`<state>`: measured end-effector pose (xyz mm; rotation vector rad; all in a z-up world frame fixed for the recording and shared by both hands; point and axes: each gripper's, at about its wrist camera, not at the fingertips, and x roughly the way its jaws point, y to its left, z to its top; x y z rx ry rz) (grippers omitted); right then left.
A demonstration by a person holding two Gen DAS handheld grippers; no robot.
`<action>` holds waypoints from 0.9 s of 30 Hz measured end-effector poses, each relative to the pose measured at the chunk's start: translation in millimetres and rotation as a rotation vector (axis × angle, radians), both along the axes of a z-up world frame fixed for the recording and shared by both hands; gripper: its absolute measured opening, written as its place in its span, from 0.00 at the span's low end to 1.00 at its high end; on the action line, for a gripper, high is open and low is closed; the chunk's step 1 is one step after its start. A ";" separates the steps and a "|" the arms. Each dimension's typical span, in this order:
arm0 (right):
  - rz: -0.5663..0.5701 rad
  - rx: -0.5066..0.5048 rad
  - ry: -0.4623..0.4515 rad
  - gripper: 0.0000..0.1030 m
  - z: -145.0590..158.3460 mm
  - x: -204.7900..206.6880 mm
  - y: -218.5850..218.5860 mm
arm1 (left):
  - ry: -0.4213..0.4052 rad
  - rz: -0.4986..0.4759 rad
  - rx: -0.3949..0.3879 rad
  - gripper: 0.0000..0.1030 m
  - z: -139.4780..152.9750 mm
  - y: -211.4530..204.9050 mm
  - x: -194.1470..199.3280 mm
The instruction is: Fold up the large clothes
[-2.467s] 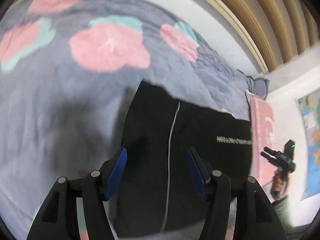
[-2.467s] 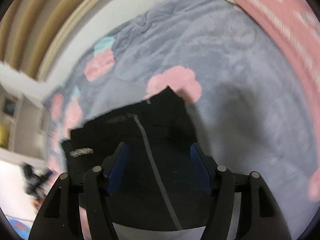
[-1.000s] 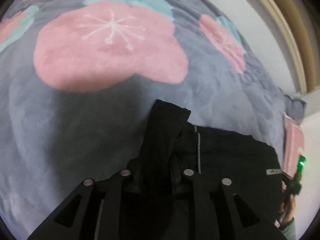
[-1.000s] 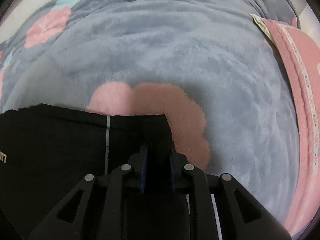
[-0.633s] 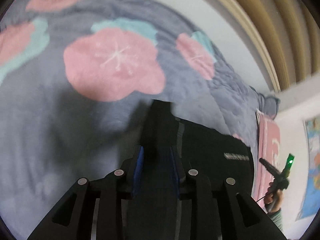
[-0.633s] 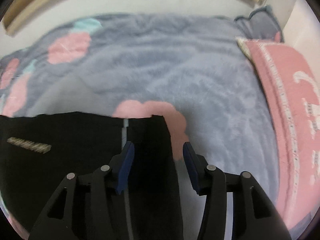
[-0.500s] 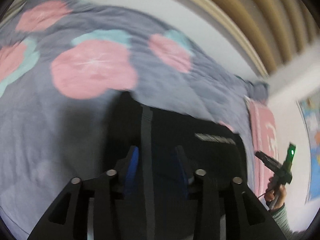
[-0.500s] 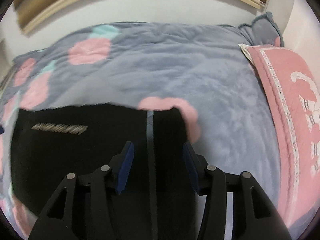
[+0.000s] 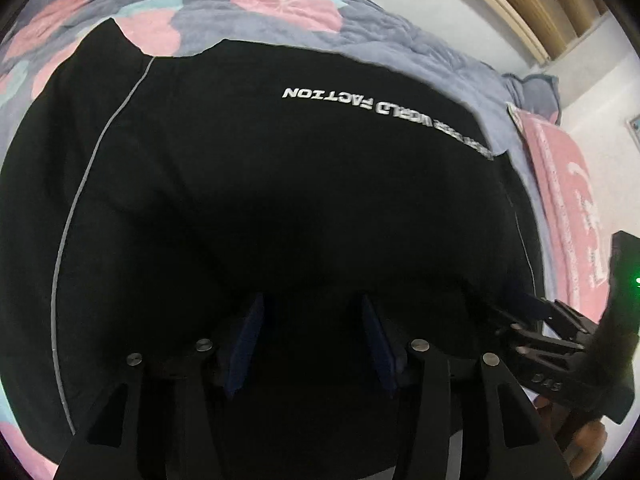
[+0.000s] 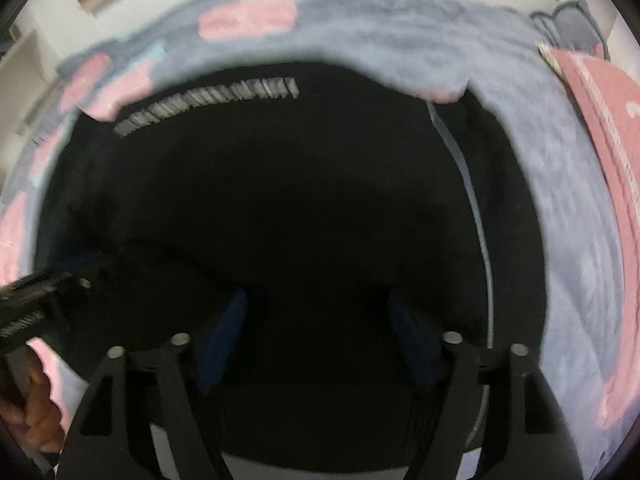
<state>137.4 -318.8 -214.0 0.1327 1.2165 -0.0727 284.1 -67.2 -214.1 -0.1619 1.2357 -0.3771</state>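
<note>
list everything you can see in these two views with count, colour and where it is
black garment: one, black with white lettering and a thin grey stripe, spread flat on the blanket, filling the middle of both views
blanket: one, grey-blue with pink and teal flowers, under and around the garment
pink cloth: one, pink with white pattern, along the blanket's right edge
wooden slats: several, tan, on the wall, top right of the left view
left hand-held gripper: one, black with blue pads, open over the garment's near edge
right hand-held gripper: one, black with blue pads, open over the garment's near edge
</note>
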 end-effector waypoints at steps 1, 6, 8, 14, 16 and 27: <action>-0.007 0.007 0.003 0.74 -6.0 -1.0 -0.7 | -0.013 -0.014 0.016 0.53 0.2 -2.5 -2.3; -0.021 0.021 0.009 0.75 -11.1 -3.5 -0.9 | -0.031 -0.013 -0.070 0.64 3.9 7.8 -12.9; -0.025 0.032 0.013 0.76 -11.4 -4.7 -1.7 | 0.003 0.024 -0.210 0.72 5.6 24.2 -20.4; -0.035 0.038 0.020 0.77 -10.5 -0.4 -8.3 | 0.180 0.148 -0.507 0.77 -8.9 67.6 -24.2; -0.040 0.032 0.025 0.77 -9.6 -0.8 -7.3 | 0.178 0.072 -0.414 0.77 -2.9 56.7 -21.6; -0.026 0.018 0.025 0.78 -13.3 5.7 3.3 | -0.041 -0.082 0.179 0.80 9.5 -24.5 -29.5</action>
